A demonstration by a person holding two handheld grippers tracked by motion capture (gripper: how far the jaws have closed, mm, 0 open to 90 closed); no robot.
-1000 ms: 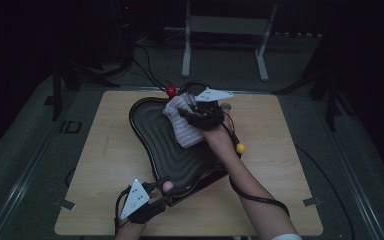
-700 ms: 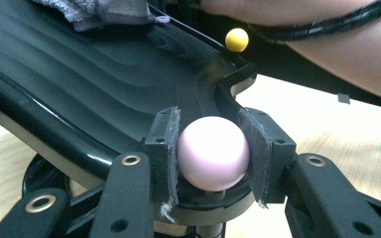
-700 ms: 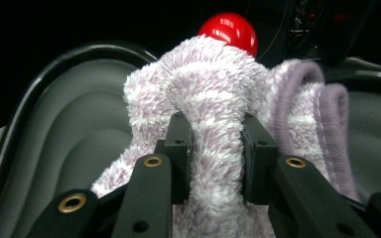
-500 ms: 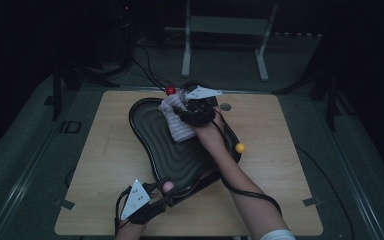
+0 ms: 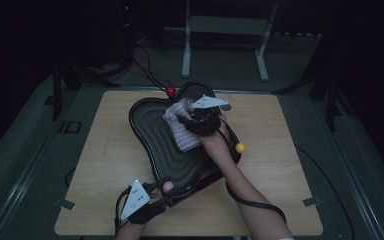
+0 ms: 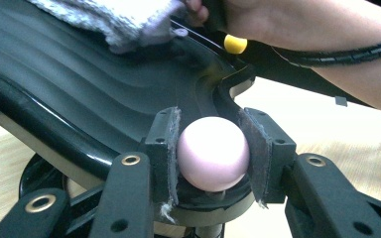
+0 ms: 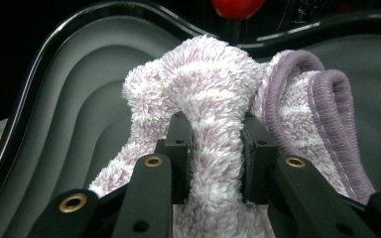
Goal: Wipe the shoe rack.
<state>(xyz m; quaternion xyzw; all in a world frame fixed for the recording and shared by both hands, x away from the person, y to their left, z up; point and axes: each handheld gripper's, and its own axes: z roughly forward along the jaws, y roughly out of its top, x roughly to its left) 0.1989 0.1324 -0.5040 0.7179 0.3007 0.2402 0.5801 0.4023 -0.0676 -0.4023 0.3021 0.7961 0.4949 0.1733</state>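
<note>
hiding the right claw (image 7: 213, 148) tips, bunched towel (image 7: 218, 99) covers tray (image 7: 54, 99).

One overhead, two close on tray (image 5: 145, 130)

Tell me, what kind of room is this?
Probably a dark recording lab, not a home: a lone wooden table on a grey floor, cables trailing behind it, a metal stand at the back, and handheld grippers wiping a black tray.
</note>
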